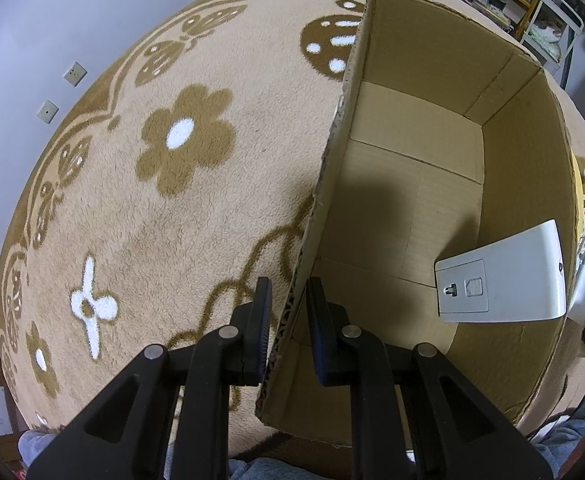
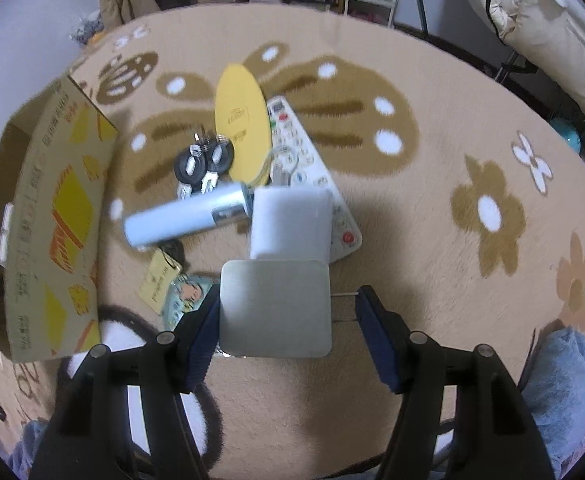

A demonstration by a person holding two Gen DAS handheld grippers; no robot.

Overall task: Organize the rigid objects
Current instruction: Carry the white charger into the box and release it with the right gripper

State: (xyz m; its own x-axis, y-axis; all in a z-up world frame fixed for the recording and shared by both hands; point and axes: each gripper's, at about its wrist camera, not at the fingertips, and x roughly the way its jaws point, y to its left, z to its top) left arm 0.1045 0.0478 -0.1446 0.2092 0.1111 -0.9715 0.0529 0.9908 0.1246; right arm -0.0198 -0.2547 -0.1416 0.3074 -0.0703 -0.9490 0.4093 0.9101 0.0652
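Observation:
My left gripper [image 1: 288, 292] is shut on the near left wall of the open cardboard box [image 1: 376, 92], one pad on each side of the edge. Inside the box a white flat device [image 1: 504, 280] leans against the right wall. My right gripper [image 2: 288, 300] is shut on a white square power adapter [image 2: 274, 308], held above the carpet. The left pad presses its side and its two metal prongs [image 2: 344, 308] touch the right pad. Beyond it lies a heap: a white block [image 2: 290, 220], a pale blue cylinder [image 2: 180, 216], keys [image 2: 204, 162], a yellow oval disc [image 2: 242, 120] and a white remote [image 2: 312, 168].
The box [image 2: 52, 216] stands left of the heap in the right wrist view. A yellow key tag [image 2: 160, 280] and a cartoon card [image 2: 184, 296] lie near it. Patterned beige carpet [image 1: 172, 200] lies all around. Shelves and bedding line the far side; blue fabric sits near my right gripper.

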